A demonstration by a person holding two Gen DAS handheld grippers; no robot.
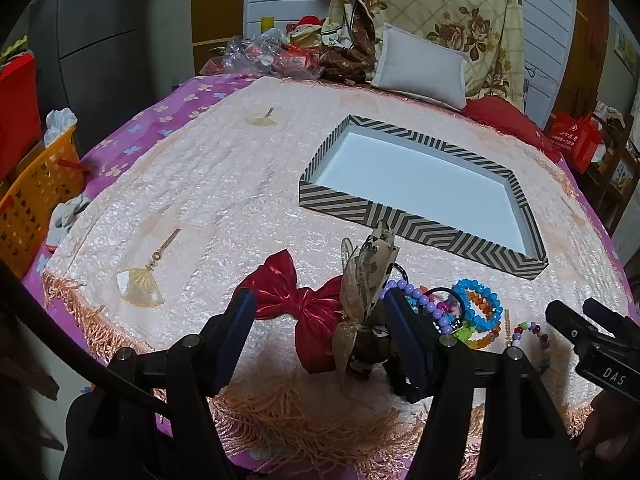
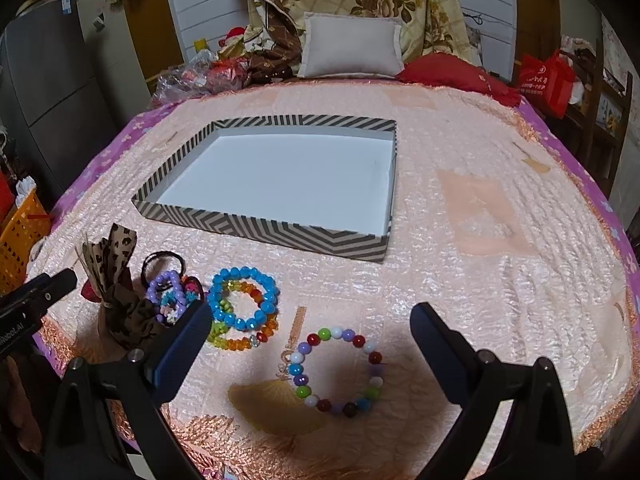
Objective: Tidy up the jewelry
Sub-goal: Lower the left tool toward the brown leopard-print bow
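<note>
Bed [image 2: 500,200] with peach blanket: right half bare, plenty of room there. Striped box [image 2: 256,232] sits mid-bed toward the left, white floor, nothing in it. Jewelry is clustered along the near edge, left of centre: red bow [image 1: 296,300], leopard-print bow [image 2: 116,272], purple bead bracelet [image 2: 168,284], blue bead bracelet [image 2: 244,300], and a multicolour bead bracelet [image 2: 340,372] lying apart near the edge. Left gripper [image 1: 320,312] is wide, straddling both bows; contact unclear. Right gripper [image 2: 312,340] is wide, holding nothing, above the multicolour bracelet.
</note>
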